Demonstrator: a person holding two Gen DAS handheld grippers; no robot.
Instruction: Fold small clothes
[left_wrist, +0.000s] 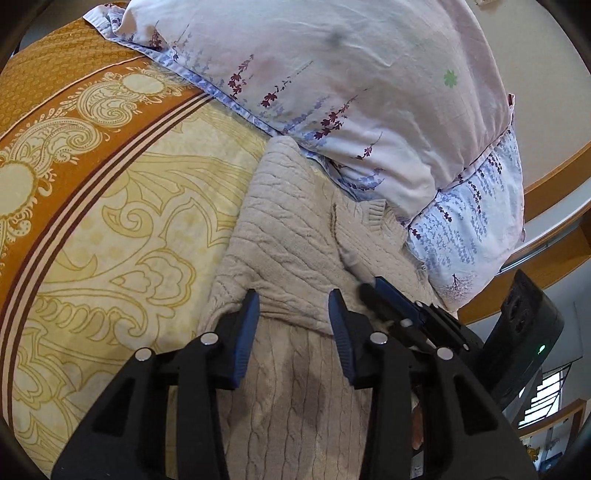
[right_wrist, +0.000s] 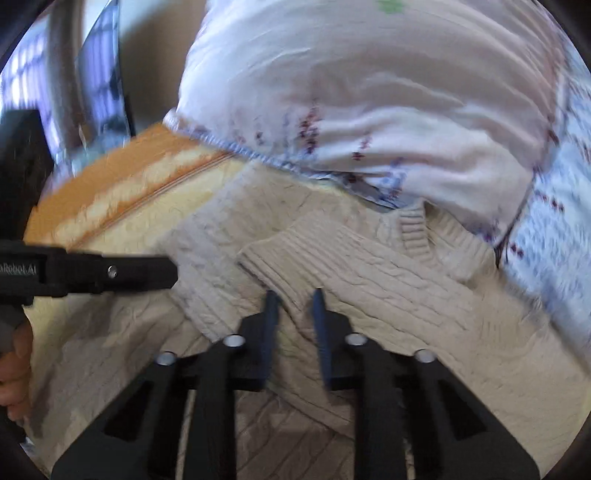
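left gripper (left_wrist: 294, 306): jaws parted over folded cable-knit sweater (left_wrist: 280, 236) | right gripper (right_wrist: 293, 306): jaws blurred, nearly clenched, grasp on sleeve (right_wrist: 295, 254) cannot be told | pillow (left_wrist: 332, 74) beyond.

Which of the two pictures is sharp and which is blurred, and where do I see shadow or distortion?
Left wrist view: sharp; the sweater knit and pillow print read clearly, a soft shadow lies on the knit between the jaws, and fisheye bends the bedspread stripes. Right wrist view: motion-blurred; the pillow print smears, only the right gripper stays crisp.
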